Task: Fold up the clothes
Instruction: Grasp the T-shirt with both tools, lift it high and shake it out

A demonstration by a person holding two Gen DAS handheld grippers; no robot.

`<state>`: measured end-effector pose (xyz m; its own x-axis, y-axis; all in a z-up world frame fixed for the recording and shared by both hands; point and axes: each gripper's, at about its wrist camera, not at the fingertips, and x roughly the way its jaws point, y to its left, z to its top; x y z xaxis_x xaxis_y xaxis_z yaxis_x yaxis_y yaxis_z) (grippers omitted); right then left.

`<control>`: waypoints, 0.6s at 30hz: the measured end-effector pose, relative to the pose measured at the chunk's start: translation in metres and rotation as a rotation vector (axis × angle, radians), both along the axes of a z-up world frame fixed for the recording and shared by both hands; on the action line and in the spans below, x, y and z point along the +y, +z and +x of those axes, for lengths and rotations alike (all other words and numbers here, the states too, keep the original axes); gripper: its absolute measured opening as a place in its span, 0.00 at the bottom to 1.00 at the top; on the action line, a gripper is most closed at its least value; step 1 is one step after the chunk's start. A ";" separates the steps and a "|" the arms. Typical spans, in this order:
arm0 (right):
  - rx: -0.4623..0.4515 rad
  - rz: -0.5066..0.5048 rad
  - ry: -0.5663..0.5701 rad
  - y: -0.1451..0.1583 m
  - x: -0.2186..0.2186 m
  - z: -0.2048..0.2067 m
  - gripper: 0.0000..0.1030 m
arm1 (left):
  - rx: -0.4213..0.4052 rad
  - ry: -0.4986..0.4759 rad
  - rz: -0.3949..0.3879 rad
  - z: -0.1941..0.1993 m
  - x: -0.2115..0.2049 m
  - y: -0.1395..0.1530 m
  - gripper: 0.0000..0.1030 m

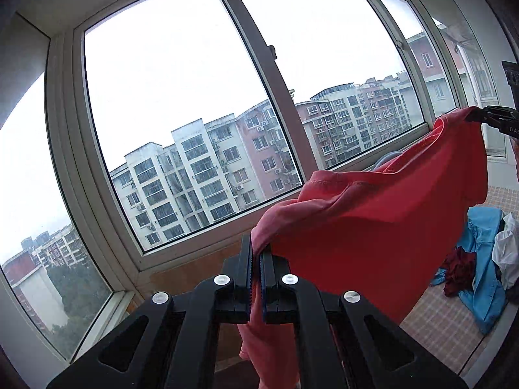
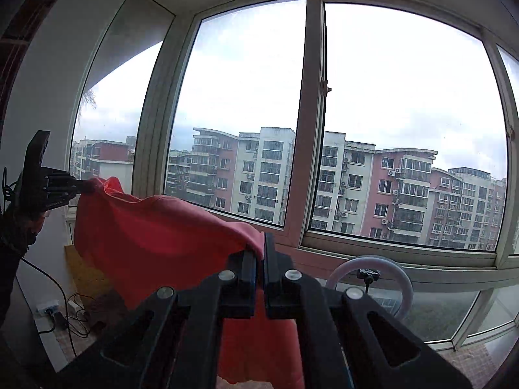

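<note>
A red garment (image 1: 373,220) hangs in the air, stretched between my two grippers in front of a big window. My left gripper (image 1: 258,253) is shut on one top corner of the cloth, which bunches over its fingers and trails down below them. In the same view my right gripper (image 1: 470,117) pinches the other top corner at the far right. From the right wrist the red garment (image 2: 155,230) spans leftward from my right gripper (image 2: 259,253), shut on its edge, to my left gripper (image 2: 81,188) at the left edge. The garment's lower part is hidden behind the gripper bodies.
A heap of clothes lies at the lower right on the tiled floor: a blue garment (image 1: 483,278), a dark red one (image 1: 459,270) and a white one (image 1: 507,249). A ring light (image 2: 373,278) stands by the window sill. Cables and a power strip (image 2: 48,309) lie on the floor at left.
</note>
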<state>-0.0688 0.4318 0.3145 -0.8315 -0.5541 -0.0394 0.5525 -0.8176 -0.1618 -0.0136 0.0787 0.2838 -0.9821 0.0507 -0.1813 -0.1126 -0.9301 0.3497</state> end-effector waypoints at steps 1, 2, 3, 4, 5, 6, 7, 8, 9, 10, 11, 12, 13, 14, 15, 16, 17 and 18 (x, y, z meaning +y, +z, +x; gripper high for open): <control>0.021 -0.003 -0.009 0.003 0.003 0.010 0.03 | 0.013 -0.007 0.007 0.008 0.002 0.006 0.03; 0.029 -0.003 -0.013 0.004 0.005 0.016 0.03 | 0.018 -0.012 0.008 0.013 0.004 0.011 0.03; 0.033 -0.005 -0.020 0.006 0.007 0.021 0.03 | 0.020 -0.010 -0.003 0.017 0.007 0.014 0.03; 0.036 -0.009 -0.027 0.007 0.009 0.025 0.03 | 0.023 -0.007 -0.016 0.020 0.009 0.017 0.03; 0.040 -0.008 -0.036 0.008 0.011 0.027 0.03 | 0.027 -0.004 -0.031 0.022 0.012 0.018 0.03; 0.051 -0.002 -0.046 0.009 0.011 0.030 0.03 | 0.030 -0.008 -0.043 0.023 0.014 0.020 0.03; 0.069 0.002 -0.059 0.009 0.011 0.032 0.03 | 0.031 -0.010 -0.052 0.024 0.015 0.021 0.03; 0.097 0.006 -0.073 0.010 0.010 0.034 0.03 | 0.027 -0.009 -0.055 0.021 0.016 0.021 0.03; 0.111 0.019 -0.084 0.010 0.009 0.034 0.03 | 0.023 -0.008 -0.057 0.018 0.016 0.021 0.03; 0.111 0.027 -0.091 0.011 0.008 0.032 0.03 | 0.019 -0.007 -0.060 0.016 0.017 0.020 0.03; 0.101 0.031 -0.097 0.011 0.008 0.028 0.03 | 0.015 -0.006 -0.062 0.013 0.018 0.020 0.03; 0.091 0.036 -0.103 0.011 0.008 0.023 0.03 | 0.008 -0.004 -0.065 0.009 0.018 0.019 0.03; 0.082 0.042 -0.112 0.010 0.007 0.018 0.03 | -0.008 0.002 -0.068 0.000 0.019 0.014 0.03; 0.073 0.054 -0.125 0.007 0.006 0.011 0.03 | -0.026 0.010 -0.070 -0.011 0.020 0.007 0.03; 0.065 0.070 -0.141 0.003 0.004 0.002 0.03 | -0.052 0.023 -0.074 -0.025 0.023 -0.004 0.03; 0.055 0.092 -0.165 -0.004 0.001 -0.011 0.03 | -0.089 0.034 -0.078 -0.041 0.024 -0.017 0.03; 0.037 0.112 -0.188 -0.014 -0.004 -0.027 0.03 | -0.131 0.038 -0.082 -0.058 0.026 -0.033 0.03; 0.004 0.138 -0.204 -0.028 -0.010 -0.047 0.03 | -0.172 0.042 -0.086 -0.076 0.027 -0.049 0.03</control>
<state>-0.1159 0.4216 0.2866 -0.9261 -0.3640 -0.0994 0.3770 -0.8823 -0.2819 -0.0895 0.1062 0.2347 -0.9372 -0.0130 -0.3485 -0.1390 -0.9026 0.4074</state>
